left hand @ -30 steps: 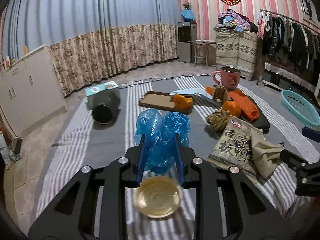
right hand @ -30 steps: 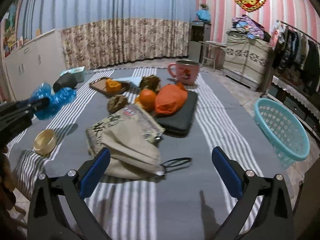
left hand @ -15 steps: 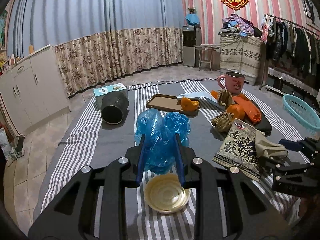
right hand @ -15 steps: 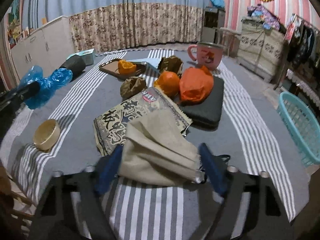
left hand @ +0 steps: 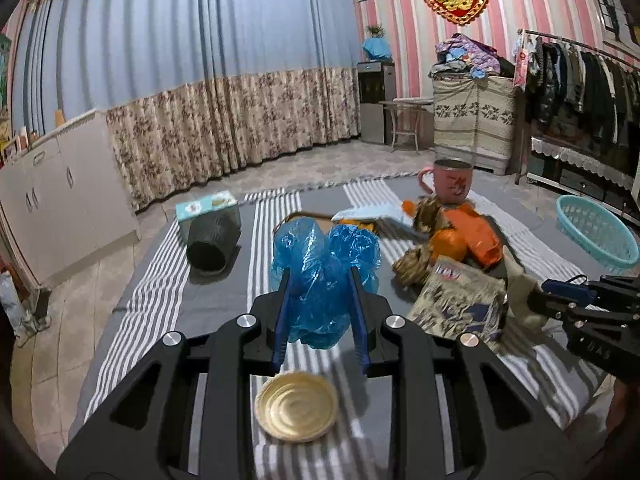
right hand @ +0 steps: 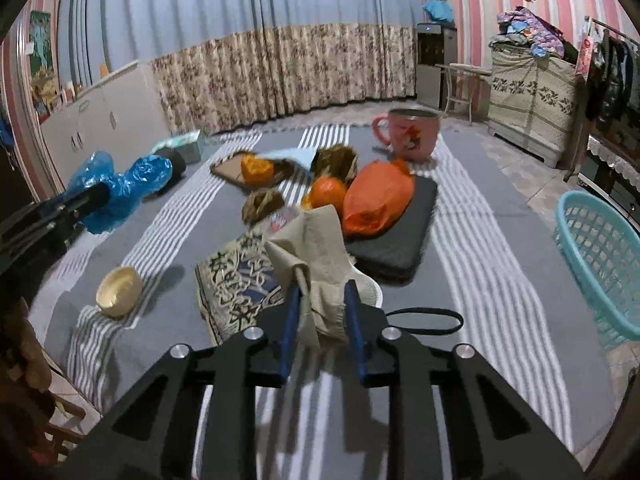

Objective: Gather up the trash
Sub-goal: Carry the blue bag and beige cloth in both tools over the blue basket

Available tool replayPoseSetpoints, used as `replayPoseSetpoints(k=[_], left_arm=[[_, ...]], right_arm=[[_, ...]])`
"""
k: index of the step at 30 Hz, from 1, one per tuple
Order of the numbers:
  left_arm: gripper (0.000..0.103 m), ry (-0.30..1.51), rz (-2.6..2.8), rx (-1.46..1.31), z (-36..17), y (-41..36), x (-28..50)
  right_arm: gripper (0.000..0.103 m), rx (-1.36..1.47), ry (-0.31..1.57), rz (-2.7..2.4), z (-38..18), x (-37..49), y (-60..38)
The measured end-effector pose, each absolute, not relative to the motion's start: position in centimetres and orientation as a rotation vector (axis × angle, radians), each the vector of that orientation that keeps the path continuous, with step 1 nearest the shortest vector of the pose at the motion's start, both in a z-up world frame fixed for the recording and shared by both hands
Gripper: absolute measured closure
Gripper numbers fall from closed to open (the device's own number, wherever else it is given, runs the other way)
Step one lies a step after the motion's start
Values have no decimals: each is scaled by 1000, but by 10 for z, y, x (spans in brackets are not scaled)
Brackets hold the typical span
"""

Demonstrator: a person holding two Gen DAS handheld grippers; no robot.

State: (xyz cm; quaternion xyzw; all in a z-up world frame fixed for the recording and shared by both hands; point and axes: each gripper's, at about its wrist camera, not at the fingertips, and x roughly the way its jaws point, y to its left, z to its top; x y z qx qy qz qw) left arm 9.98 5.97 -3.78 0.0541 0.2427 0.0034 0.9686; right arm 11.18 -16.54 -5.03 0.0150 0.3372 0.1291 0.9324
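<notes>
**— What's different from a second ago?**

My right gripper stood wide open over the striped cloth then. Now its jaws are closing on the beige mask, which is pinched between the pads and lifting off the printed snack bag. I'd say that's the second piece of trash secured.

**— And your left?**

No change: my left gripper is still clamped on the crumpled blue plastic bag, held clear above the cloth.

**— Where does it all go?**

Probably the teal basket, on the floor off the cloth's right edge and well apart from both hands.

**— Do the two cameras agree?**

They fill each other in. The right view shows the mask's black ear loop trailing on the cloth, which the left view barely catches. The left view shows the gold lid face-up just below my fingers; from the right it looks like a small bowl.
</notes>
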Motion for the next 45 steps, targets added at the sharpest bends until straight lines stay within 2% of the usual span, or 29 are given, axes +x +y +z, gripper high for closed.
replayPoseSetpoints(k=[12, 26, 45], left_arm=[[78, 421, -78, 121, -4, -1, 105], [78, 373, -241, 154, 11, -108, 136], [78, 493, -487, 178, -35, -266, 200]], right_arm=[[84, 142, 545, 128, 0, 104, -260], [84, 230, 459, -53, 14, 102, -379], [84, 312, 470, -155, -10, 152, -487]])
